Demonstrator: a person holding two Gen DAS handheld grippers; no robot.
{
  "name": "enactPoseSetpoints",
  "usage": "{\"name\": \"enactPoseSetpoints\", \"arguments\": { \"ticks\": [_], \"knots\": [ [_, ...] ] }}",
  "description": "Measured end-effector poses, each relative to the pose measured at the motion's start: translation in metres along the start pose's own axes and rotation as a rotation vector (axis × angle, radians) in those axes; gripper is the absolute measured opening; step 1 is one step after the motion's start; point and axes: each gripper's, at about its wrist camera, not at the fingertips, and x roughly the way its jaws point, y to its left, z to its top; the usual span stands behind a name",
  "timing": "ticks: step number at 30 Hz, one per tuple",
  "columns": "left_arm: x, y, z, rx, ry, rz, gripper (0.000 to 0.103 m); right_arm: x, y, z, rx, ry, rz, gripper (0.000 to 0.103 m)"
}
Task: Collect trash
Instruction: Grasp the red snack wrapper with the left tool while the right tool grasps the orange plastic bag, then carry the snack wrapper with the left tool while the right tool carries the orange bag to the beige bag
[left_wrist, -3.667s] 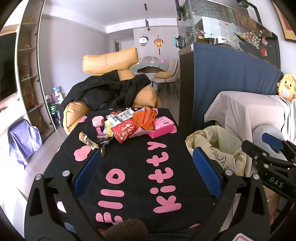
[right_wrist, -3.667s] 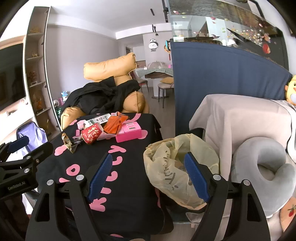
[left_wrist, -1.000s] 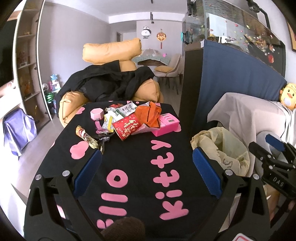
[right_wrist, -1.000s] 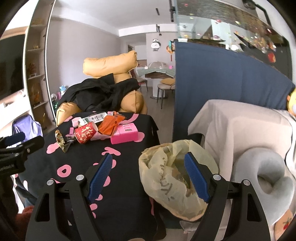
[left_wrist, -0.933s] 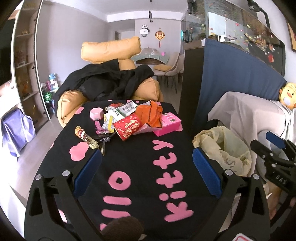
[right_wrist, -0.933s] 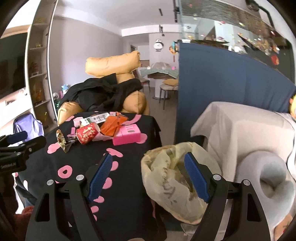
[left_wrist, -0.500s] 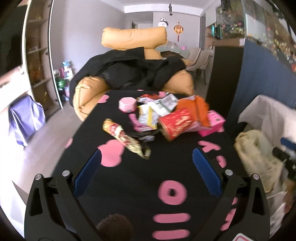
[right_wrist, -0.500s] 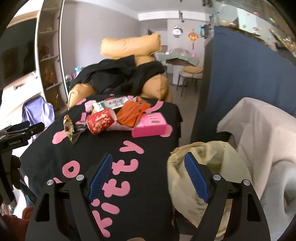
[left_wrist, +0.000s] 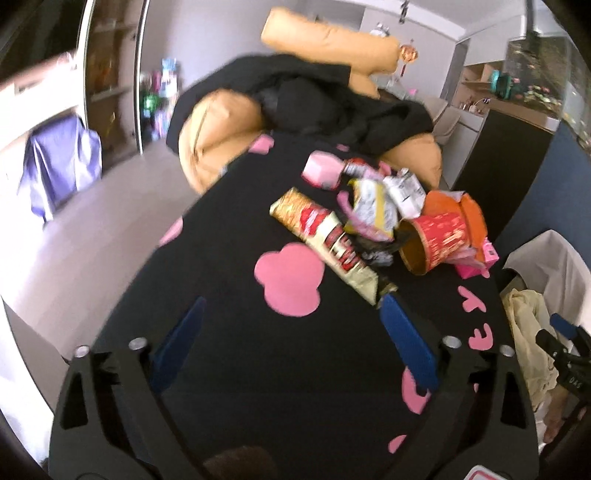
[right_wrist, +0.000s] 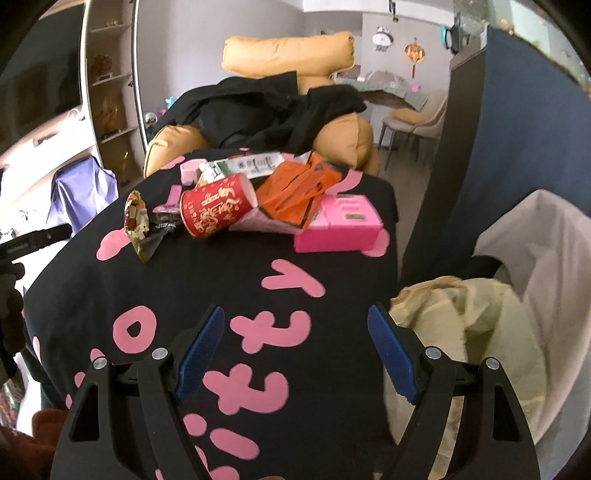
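Observation:
Trash is heaped at the far end of the black, pink-lettered tablecloth (right_wrist: 92, 295): a gold-and-red snack wrapper (left_wrist: 325, 243), a red paper cup (left_wrist: 436, 240) on its side, a yellow-silver packet (left_wrist: 373, 210), an orange bag (right_wrist: 295, 192) and a pink box (right_wrist: 340, 225). My left gripper (left_wrist: 293, 301) hovers just short of the wrapper. Its jaws are closing with nothing between them, and the wrapper's near end lies by the right fingertip. My right gripper (right_wrist: 295, 314) is open and empty over the cloth, beside a yellowish trash bag (right_wrist: 472, 332) at the table's right edge.
An orange beanbag chair (right_wrist: 343, 144) draped with a black coat stands behind the table. A dark blue partition (right_wrist: 517, 147) and a white-covered seat (right_wrist: 535, 240) close off the right side. Shelves and a purple cloth (left_wrist: 62, 162) are at the left across bare floor.
Both grippers have moved forward and lower over the table toward the trash heap. The left one swung left and rolled, so the snack wrapper now sits just beyond its tips.

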Motion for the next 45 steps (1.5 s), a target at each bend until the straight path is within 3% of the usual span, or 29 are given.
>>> {"name": "enactPoseSetpoints", "arguments": {
  "ticks": [3, 6, 11, 15, 18, 20, 23, 30, 37, 38, 39, 40, 43, 45],
  "knots": [
    [0.016, 0.008, 0.002, -0.064, 0.073, -0.062, 0.082, 0.009, 0.007, 0.002, -0.01, 0.0, 0.008, 0.076],
    [0.027, 0.0, 0.014, -0.107, 0.084, -0.101, 0.078, 0.016, 0.014, 0.006, -0.028, -0.015, -0.013, 0.076],
    [0.051, -0.02, 0.042, -0.128, 0.049, -0.045, 0.07, 0.025, 0.018, 0.016, -0.058, -0.04, -0.023, 0.076],
    [0.086, -0.022, 0.054, -0.167, 0.115, -0.012, 0.066, 0.036, 0.01, 0.024, -0.054, -0.029, -0.036, 0.076],
    [0.103, -0.021, 0.058, -0.177, 0.156, -0.012, 0.053, 0.043, -0.004, 0.037, -0.024, -0.052, -0.046, 0.076],
    [0.111, -0.02, 0.061, -0.187, 0.177, -0.043, 0.032, 0.052, -0.014, 0.054, 0.006, -0.059, -0.042, 0.076],
    [0.112, -0.024, 0.064, -0.16, 0.184, -0.083, 0.014, 0.066, -0.025, 0.081, 0.031, -0.067, -0.042, 0.076],
    [0.089, -0.034, 0.065, -0.024, 0.092, -0.092, 0.009, 0.125, -0.039, 0.14, 0.083, -0.012, -0.003, 0.076],
    [0.081, -0.023, 0.061, -0.003, 0.083, -0.127, 0.009, 0.197, -0.044, 0.162, 0.124, 0.128, 0.024, 0.076],
    [0.081, -0.023, 0.059, -0.002, 0.087, -0.131, 0.009, 0.203, -0.043, 0.163, 0.126, 0.146, 0.04, 0.067],
    [0.081, -0.022, 0.057, 0.001, 0.097, -0.139, 0.009, 0.206, -0.042, 0.162, 0.128, 0.16, 0.057, 0.046],
    [0.081, -0.023, 0.055, 0.009, 0.106, -0.148, 0.009, 0.207, -0.04, 0.163, 0.127, 0.171, 0.083, 0.04],
    [0.079, -0.028, 0.046, 0.045, 0.122, -0.161, 0.01, 0.193, -0.036, 0.162, 0.121, 0.146, 0.138, 0.031],
    [0.081, -0.032, 0.042, 0.068, 0.133, -0.161, 0.018, 0.181, -0.031, 0.162, 0.09, 0.122, 0.128, 0.028]
  ]
}}
